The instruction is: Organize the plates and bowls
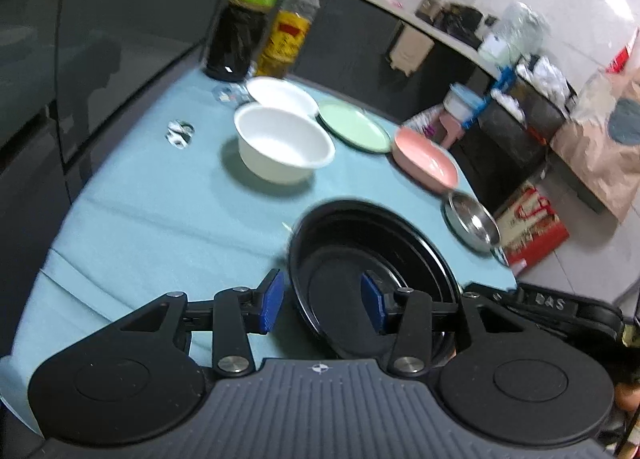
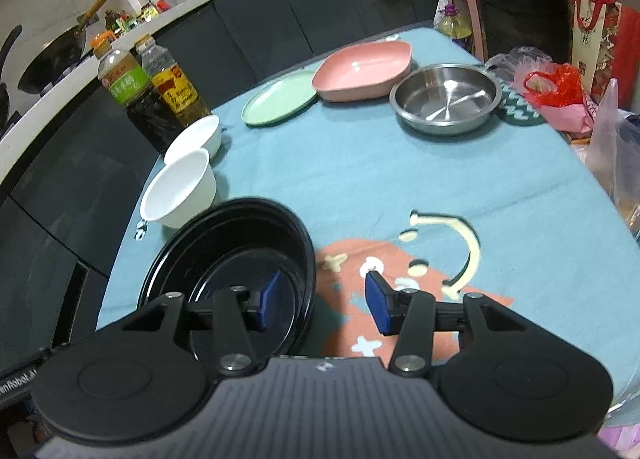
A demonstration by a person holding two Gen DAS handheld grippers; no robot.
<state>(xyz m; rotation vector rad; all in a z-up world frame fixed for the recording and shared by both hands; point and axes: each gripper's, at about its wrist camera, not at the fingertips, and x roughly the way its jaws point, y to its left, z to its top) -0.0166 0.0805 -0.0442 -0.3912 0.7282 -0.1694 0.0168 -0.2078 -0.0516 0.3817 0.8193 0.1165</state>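
Both my grippers straddle the black bowl's (image 1: 372, 279) rim with jaws apart: left gripper (image 1: 322, 301), right gripper (image 2: 323, 302). I read "BAS" (image 1: 550, 303) on the neighbouring handle; bottle labels (image 2: 128, 83) stay illegible.

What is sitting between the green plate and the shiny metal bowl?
The pink dish sits between the green plate and the metal bowl. The right wrist view shows it best; the left wrist view shows the same order.

Each gripper straddles the stacked bowls' (image 2: 228, 271) rim; two cups (image 2: 180, 189) ahead-left, plates (image 2: 280, 99) beyond on the table (image 2: 360, 179).
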